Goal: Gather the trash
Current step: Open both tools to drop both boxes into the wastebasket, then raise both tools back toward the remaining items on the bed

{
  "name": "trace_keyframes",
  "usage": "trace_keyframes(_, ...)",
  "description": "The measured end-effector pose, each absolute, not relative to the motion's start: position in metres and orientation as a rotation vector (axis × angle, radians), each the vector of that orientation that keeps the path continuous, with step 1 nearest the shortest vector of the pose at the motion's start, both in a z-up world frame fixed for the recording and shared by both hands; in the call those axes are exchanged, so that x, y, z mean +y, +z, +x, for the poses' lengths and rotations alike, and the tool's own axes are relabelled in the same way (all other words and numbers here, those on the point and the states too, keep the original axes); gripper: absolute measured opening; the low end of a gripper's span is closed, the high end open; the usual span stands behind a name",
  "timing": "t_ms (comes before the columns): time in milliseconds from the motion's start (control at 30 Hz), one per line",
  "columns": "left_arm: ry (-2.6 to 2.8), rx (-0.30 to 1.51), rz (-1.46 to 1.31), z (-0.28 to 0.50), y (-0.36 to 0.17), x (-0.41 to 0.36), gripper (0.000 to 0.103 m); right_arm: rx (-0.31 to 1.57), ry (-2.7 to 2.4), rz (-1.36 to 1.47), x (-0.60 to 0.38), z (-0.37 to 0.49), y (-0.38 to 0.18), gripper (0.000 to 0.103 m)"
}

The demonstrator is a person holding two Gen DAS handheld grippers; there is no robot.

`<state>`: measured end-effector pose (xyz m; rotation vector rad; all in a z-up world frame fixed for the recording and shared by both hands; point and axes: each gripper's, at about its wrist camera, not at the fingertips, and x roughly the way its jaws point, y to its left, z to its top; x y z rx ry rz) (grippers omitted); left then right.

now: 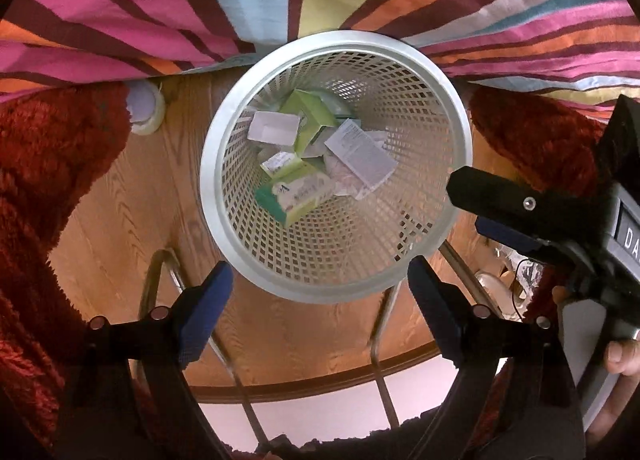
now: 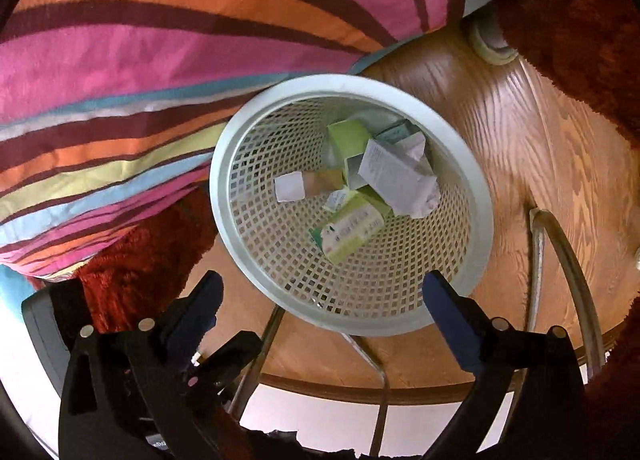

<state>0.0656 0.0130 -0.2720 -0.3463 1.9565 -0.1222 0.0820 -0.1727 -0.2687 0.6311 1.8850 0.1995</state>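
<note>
A white mesh wastebasket (image 1: 208, 164) stands on a wooden surface, straight below both grippers. Inside it lie green cartons (image 1: 296, 192) and crumpled white papers (image 1: 360, 156). My left gripper (image 1: 320, 268) is open above the basket's near rim, with nothing between its blue pads. My right gripper (image 1: 476, 208) reaches in from the right, a hand on its handle. In the right wrist view the basket (image 2: 218, 196) holds the same green cartons (image 2: 348, 236) and papers (image 2: 392, 176). There my right gripper (image 2: 322, 280) is open wide and empty over the near rim.
A striped, many-coloured fabric (image 1: 120, 20) hangs just behind the basket. Red shaggy rug (image 1: 40, 180) flanks the wood (image 1: 120, 220) on both sides. A tape roll (image 1: 146, 108) lies at the back left. Metal bars (image 1: 160, 272) cross below the grippers, near the wood's curved edge.
</note>
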Motion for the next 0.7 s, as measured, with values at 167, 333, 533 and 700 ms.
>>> trace_keyframes(167, -0.115, 1.951, -0.349, 0.065, -0.270, 0.015, 0.087, 1.888, 0.215, 0.615, -0.169, 0.082, -0.268, 0.095)
trace_keyframes(333, -0.083, 1.925, -0.361, 0.066, -0.266, 0.020, 0.087, 1.882, 0.222, 0.616, -0.168, 0.080, -0.266, 0.095)
trace_keyframes(533, -0.090, 1.865, -0.351, 0.068, -0.251, 0.022, 0.087, 1.840, 0.255, 0.608, -0.167, 0.080, -0.255, 0.095)
trace_keyframes(700, -0.082, 1.804, -0.340, 0.067, -0.235, 0.025, 0.087, 1.774, 0.283, 0.600, -0.168, 0.080, -0.237, 0.095)
